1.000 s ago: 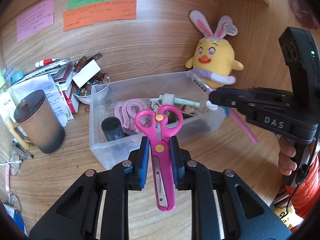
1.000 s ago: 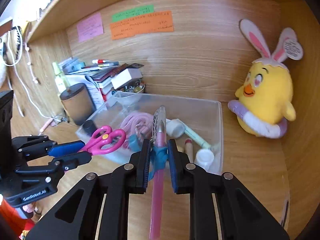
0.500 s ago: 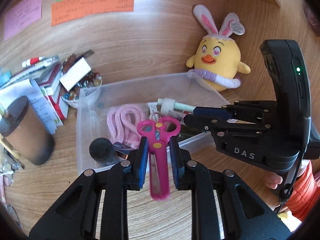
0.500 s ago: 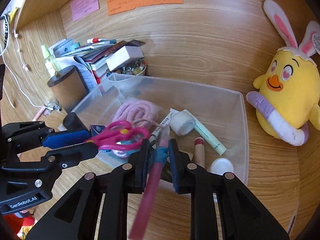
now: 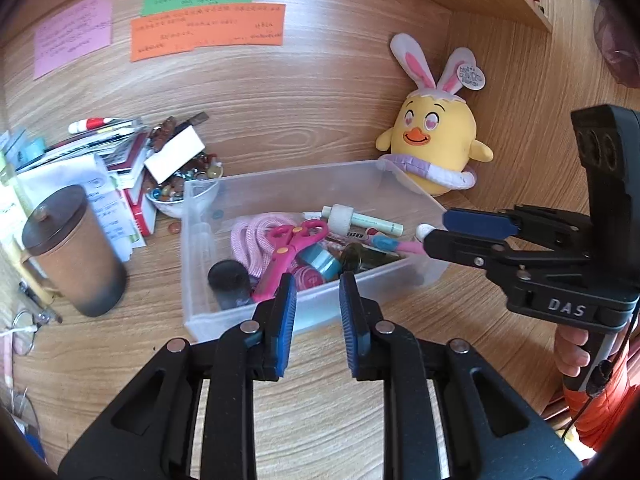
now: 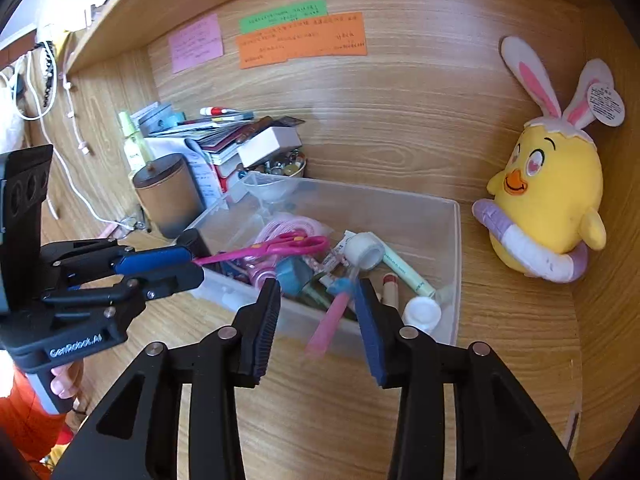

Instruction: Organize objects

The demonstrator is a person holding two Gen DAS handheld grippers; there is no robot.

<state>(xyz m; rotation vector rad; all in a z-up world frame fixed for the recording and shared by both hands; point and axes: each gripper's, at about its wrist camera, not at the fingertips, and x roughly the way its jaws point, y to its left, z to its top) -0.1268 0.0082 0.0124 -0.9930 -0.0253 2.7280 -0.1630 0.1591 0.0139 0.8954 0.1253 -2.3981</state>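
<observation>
From the left wrist, the left gripper (image 5: 316, 300) stands with jaws spread and empty at the near wall of the clear plastic bin (image 5: 320, 308), and the pink scissors (image 5: 290, 250) lie inside, tips propped on the near rim, handles on a pink cord (image 5: 256, 236); I judge the clean finish is to lift straight back without brushing those tips. From the right wrist, the right gripper (image 6: 318, 304) also has its jaws spread, and the slim pink pen (image 6: 332, 318), blurred, leans over the bin's near wall between them, apparently let go, beside a smooth white cap (image 6: 422, 312) and round tubes.
</observation>
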